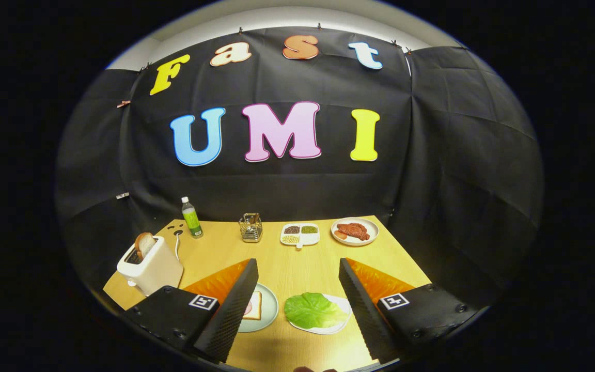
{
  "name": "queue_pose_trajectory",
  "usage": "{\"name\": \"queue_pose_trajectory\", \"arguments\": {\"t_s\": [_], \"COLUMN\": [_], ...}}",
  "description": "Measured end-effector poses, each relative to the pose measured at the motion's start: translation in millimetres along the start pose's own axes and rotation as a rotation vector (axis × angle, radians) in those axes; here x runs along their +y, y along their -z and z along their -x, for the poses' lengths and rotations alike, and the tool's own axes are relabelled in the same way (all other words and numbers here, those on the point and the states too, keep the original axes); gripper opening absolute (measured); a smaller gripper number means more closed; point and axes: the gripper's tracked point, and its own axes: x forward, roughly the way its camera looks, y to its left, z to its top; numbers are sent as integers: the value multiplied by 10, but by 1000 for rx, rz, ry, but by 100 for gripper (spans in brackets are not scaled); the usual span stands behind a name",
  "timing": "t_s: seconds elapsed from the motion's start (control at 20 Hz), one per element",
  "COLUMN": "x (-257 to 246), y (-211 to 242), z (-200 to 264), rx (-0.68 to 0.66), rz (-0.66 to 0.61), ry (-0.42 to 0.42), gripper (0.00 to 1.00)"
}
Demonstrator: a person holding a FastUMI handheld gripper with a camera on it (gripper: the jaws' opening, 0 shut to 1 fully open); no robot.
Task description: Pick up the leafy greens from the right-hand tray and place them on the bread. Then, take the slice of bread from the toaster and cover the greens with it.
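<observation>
The gripper (297, 305) hangs above the near edge of the table (287, 263) with its 2 fingers spread wide and nothing between them; their inner faces are ridged and wedge-shaped, tapering toward the tips. From the gap between them, the leafy greens (310, 309) lie just ahead at about 1 o'clock, a soft, crinkled green leaf draped over a shallow white tray (341, 321) that touches the right finger's edge in this view; at about 11 o'clock sits a pale round plate (271, 310) carrying a flat square slice of bread (253, 306), partly hidden behind the left finger. Farther out at 10 o'clock stands a boxy white toaster (150, 266) with smooth sides and a second slice (145, 244) poking upright from its slot; its cord runs to the table behind it. Beyond, near 12 o'clock, are a green bottle (191, 218), a wire holder (251, 227), a divided dish (300, 234) of grains and a plate of meat (354, 231); the table is smooth pale wood.

I judge that step 1 has not begun; the next move calls for lowering over the greens and closing gently, since the leaf looks thin and floppy.
</observation>
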Motion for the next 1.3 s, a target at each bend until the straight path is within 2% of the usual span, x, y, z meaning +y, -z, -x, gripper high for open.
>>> {"name": "queue_pose_trajectory", "arguments": {"t_s": [0.2,0.4,0.7,1.3], "x": [-70,-86,-311,-513], "y": [249,569,1315,2299], "z": [-212,-444,-750,-1200], "rx": [88,202,393,574], "rz": [5,-12,2,101], "ry": [8,-18,-45,-137], "gripper": [98,98,99,100]}}
